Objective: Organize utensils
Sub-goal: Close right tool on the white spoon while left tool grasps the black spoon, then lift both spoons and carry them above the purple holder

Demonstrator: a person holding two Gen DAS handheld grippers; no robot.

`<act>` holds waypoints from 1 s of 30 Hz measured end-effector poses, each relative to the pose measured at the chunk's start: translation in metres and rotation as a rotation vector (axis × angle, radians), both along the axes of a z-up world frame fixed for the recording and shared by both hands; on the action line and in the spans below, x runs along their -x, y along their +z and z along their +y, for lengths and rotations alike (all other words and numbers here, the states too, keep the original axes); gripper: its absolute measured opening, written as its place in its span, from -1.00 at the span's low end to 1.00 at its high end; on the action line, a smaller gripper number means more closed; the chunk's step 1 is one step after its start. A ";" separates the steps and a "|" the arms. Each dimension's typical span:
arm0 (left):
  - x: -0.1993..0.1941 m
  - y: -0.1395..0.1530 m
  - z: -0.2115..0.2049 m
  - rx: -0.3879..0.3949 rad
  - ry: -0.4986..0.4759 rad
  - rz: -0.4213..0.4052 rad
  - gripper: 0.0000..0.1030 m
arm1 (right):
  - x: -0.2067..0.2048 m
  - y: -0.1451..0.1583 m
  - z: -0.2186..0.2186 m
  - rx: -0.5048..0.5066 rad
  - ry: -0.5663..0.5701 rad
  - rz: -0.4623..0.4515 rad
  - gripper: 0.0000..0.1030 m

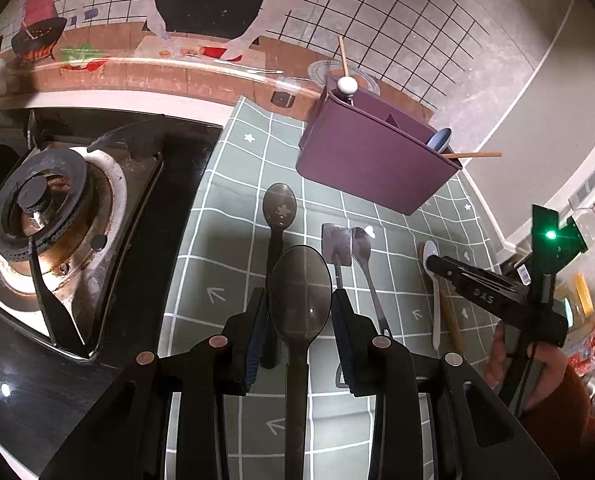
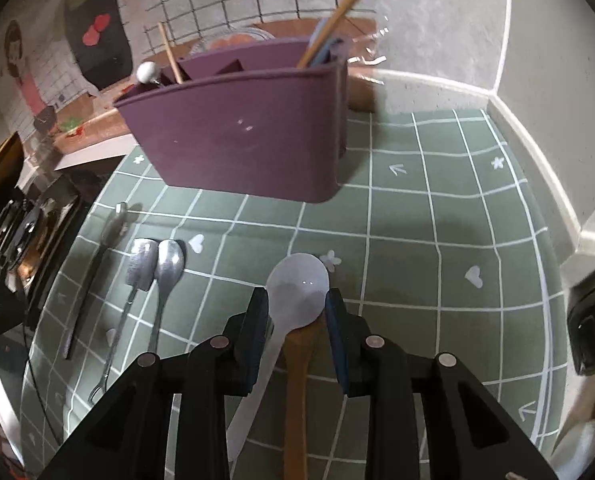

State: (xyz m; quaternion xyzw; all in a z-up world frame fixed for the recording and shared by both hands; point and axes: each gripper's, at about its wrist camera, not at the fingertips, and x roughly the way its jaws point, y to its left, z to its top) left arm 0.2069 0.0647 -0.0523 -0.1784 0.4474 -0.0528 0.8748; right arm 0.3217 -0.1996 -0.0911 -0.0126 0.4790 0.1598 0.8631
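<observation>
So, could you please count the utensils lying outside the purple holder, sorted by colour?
dark spoons: 2
metal utensils: 2
white spoon: 1
wooden utensil: 1
Total: 6

The left claw (image 1: pixel 299 312) points steeply downward, its two black fingers with blue pads (image 1: pixel 257 336) standing partly apart. A translucent dark spoon (image 1: pixel 299 292) lies between them, its handle running back along the claw's middle line; whether the pads press on it cannot be told. The right claw (image 2: pixel 296 312) also tilts steeply down, its fingers partly apart on either side of a white spoon (image 2: pixel 297 284), and contact there cannot be told either. In the left wrist view the right claw reaches in from the right edge, and a person's hand (image 1: pixel 537 364) in a red-brown sleeve grips its handle.
</observation>
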 end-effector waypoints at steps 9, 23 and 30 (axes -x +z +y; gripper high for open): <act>0.000 0.001 -0.002 -0.018 0.001 0.008 -0.35 | -0.008 -0.010 0.023 0.055 0.010 -0.003 -0.44; 0.000 0.008 -0.005 -0.038 -0.010 -0.013 -0.35 | -0.006 0.006 0.033 0.065 0.067 -0.060 -0.47; -0.001 0.014 -0.014 -0.016 -0.052 -0.038 -0.35 | 0.016 0.030 0.011 0.031 0.052 -0.090 -0.47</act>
